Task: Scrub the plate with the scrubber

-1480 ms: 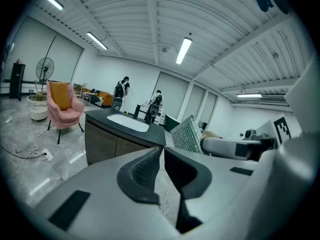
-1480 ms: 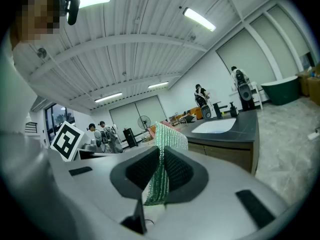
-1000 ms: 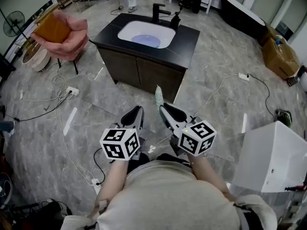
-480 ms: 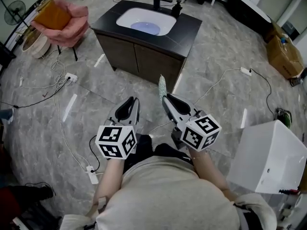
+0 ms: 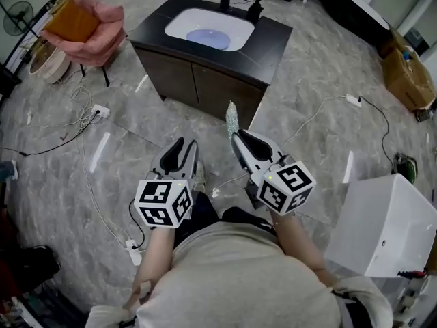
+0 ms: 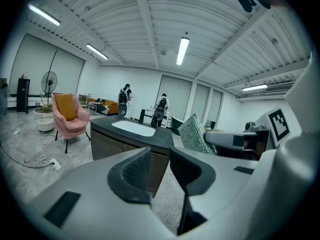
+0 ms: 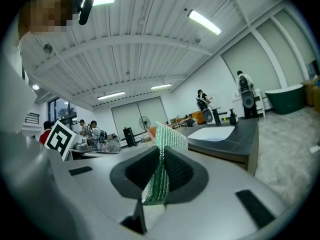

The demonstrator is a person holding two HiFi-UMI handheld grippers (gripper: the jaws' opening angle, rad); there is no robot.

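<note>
Glittery green woven mesh for the scrubber (image 7: pixel 170 136), rough and sparkling, against matt black textured pads (image 7: pixel 138 169) on the smooth pale-grey plastic of the right tongs (image 7: pixel 161 156). Same matt grey plastic and dimpled black rubbery facing on the left tongs (image 6: pixel 159 159). Beyond, matt black counter (image 5: pixel 273 43) top with glossy white basin (image 5: pixel 191 24), polished grey marble-look floor (image 5: pixel 307 80), soft pink cloth armchair (image 5: pixel 95 50).

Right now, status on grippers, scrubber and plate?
Left gripper empty, jaws just been opening. Right gripper shut on scrubber. Plate in sink ahead, not yet reached. Power strip on floor, off left.
</note>
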